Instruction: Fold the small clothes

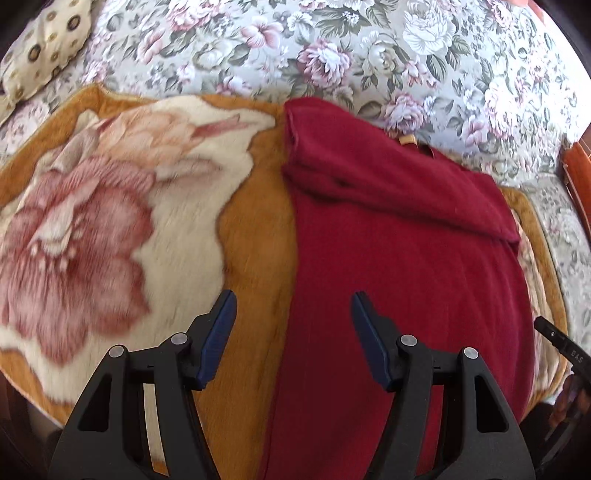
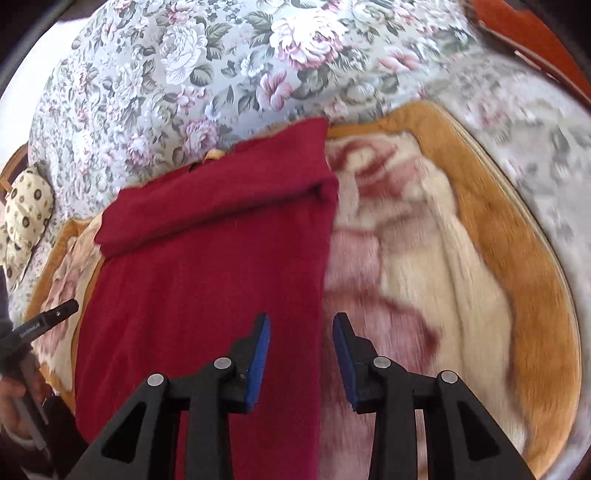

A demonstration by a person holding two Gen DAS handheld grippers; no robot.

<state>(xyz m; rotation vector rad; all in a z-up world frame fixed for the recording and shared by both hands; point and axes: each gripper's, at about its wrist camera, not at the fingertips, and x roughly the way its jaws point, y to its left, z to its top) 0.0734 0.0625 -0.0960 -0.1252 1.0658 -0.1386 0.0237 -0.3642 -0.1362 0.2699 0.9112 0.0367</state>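
A dark red garment [image 1: 406, 258] [image 2: 207, 258] lies flat on a plush blanket, folded into a long strip with a folded band across its far end. My left gripper [image 1: 291, 295] hovers open over the garment's left edge, one finger above the blanket, the other above the red cloth. My right gripper [image 2: 301, 317] is open over the garment's right edge, with nothing pinched between its blue pads. Each wrist view catches the other gripper at the garment's opposite side: the right one's tip [image 1: 554, 336] and the left one [image 2: 48, 317], with a hand [image 2: 14, 391] on it.
The blanket [image 1: 255, 221] [image 2: 443, 258] is cream with a rose print and an orange border. It lies on a floral bedspread [image 1: 332, 48] [image 2: 184, 74]. A spotted cream pillow [image 1: 44, 48] [image 2: 26, 210] sits at the far left. Orange-brown wooden furniture [image 1: 578, 173] [image 2: 517, 29] stands at the right.
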